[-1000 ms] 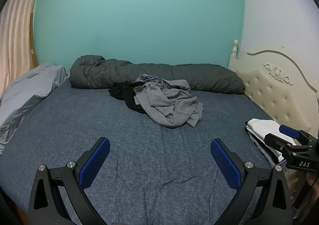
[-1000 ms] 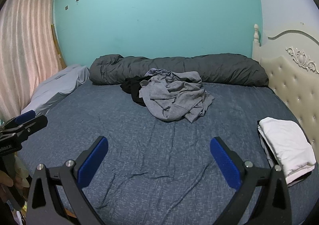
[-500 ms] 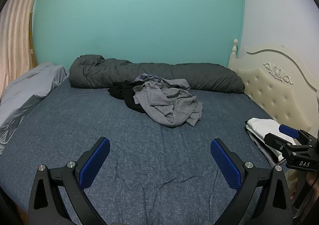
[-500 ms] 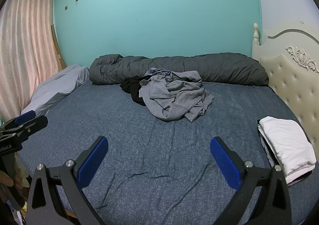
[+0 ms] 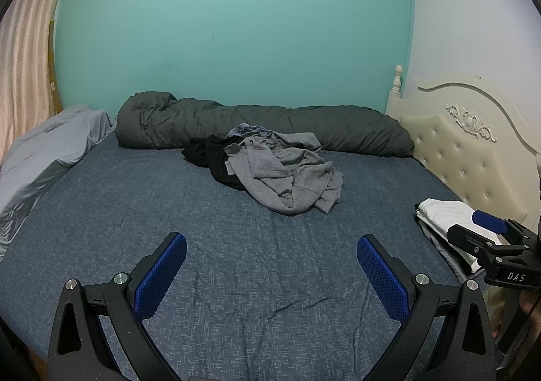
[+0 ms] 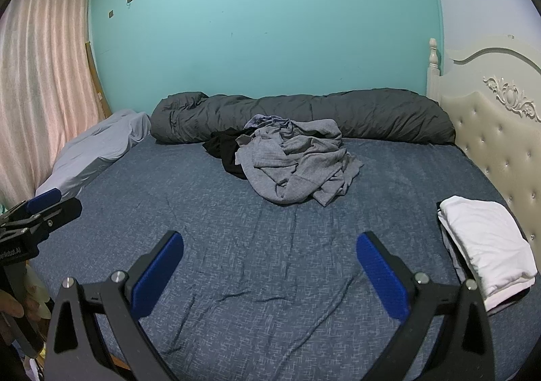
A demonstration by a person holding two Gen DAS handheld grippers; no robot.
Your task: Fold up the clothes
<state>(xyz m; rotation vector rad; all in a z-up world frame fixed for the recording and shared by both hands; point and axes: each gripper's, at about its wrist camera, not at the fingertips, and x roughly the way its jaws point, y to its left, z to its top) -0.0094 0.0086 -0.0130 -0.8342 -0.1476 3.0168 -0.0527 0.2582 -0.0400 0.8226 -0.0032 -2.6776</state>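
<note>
Through the left wrist camera I have my left hand-held gripper (image 5: 270, 266) spread wide and empty, hovering over the bare near half of the bed (image 5: 135, 212). The unfolded pile (image 5: 284, 174), mostly grey with a black garment (image 5: 216, 158) under its 9 o'clock edge, lies up at 12 o'clock against a rolled duvet (image 5: 270, 125). At 3 o'clock sits a folded white piece (image 5: 446, 215) on something darker, near the headboard (image 5: 466, 151). My right hand-held gripper (image 5: 487, 232) pokes in just in front of that stack; its body reads "DAS". From this side I cannot tell how its jaws stand.

Through the right wrist camera the right hand-held gripper (image 6: 270, 266) is plainly released too, nothing between its blue pads. The pile (image 6: 297, 164) is again at 12 o'clock, well apart from me, and the white piece (image 6: 487, 242) lies at 3 o'clock, squared up on top of a darker layer. The left hand-held gripper (image 6: 44, 205) shows at 9 o'clock, with part of a hand (image 6: 10, 306) beneath; writing on its body is cut off and too blurred to read for certain.

My judgement: one or two items are done and stacked, the pile is left, and I am between garments, about to reach for the grey one.
</note>
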